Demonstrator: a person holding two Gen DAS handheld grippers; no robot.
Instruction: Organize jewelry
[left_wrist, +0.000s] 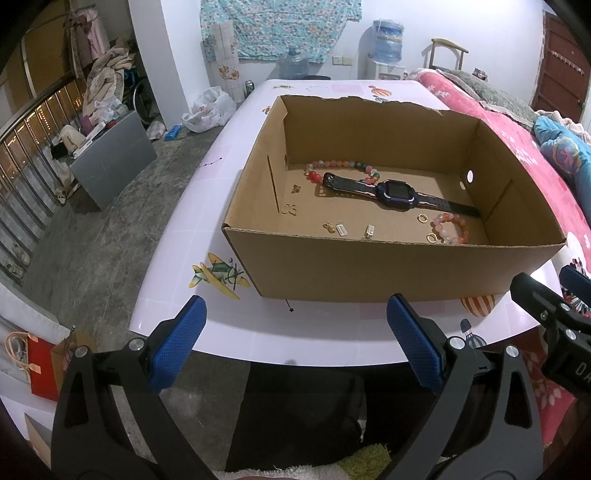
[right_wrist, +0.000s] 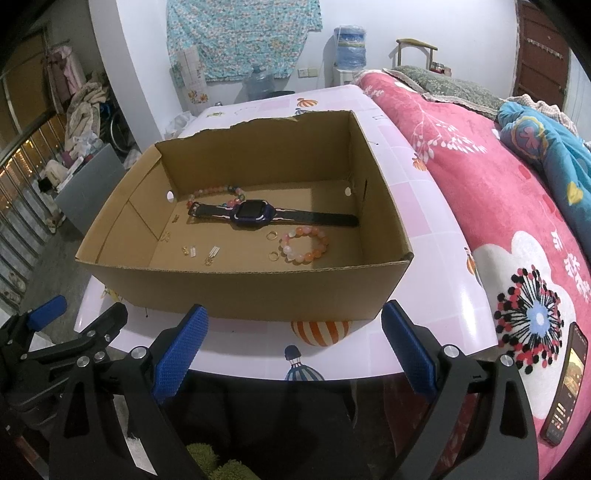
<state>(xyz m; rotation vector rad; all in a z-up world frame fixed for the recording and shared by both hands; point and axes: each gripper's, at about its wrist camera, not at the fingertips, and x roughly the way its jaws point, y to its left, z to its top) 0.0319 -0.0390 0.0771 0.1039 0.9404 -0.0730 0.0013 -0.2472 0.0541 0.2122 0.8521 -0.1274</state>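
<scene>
An open cardboard box (left_wrist: 369, 266) (right_wrist: 240, 291) stands on a white table. Inside lie a black and purple smartwatch (left_wrist: 397, 192) (right_wrist: 255, 213), a long multicolour bead necklace (left_wrist: 343, 166) (right_wrist: 218, 192), an orange-pink bead bracelet (left_wrist: 450, 227) (right_wrist: 304, 245), gold rings (left_wrist: 422, 218) (right_wrist: 272, 235) and small gold earrings (left_wrist: 340, 227) (right_wrist: 190, 251). My left gripper (left_wrist: 295, 339) is open and empty, in front of the box's near wall. My right gripper (right_wrist: 293, 343) is open and empty, also in front of the box.
The table (left_wrist: 184, 236) (right_wrist: 436, 206) has cartoon stickers. A pink bed cover (right_wrist: 517, 221) lies right of it, with a phone (right_wrist: 565, 384) on it. A grey bin (left_wrist: 114, 158) and clutter stand on the floor at left.
</scene>
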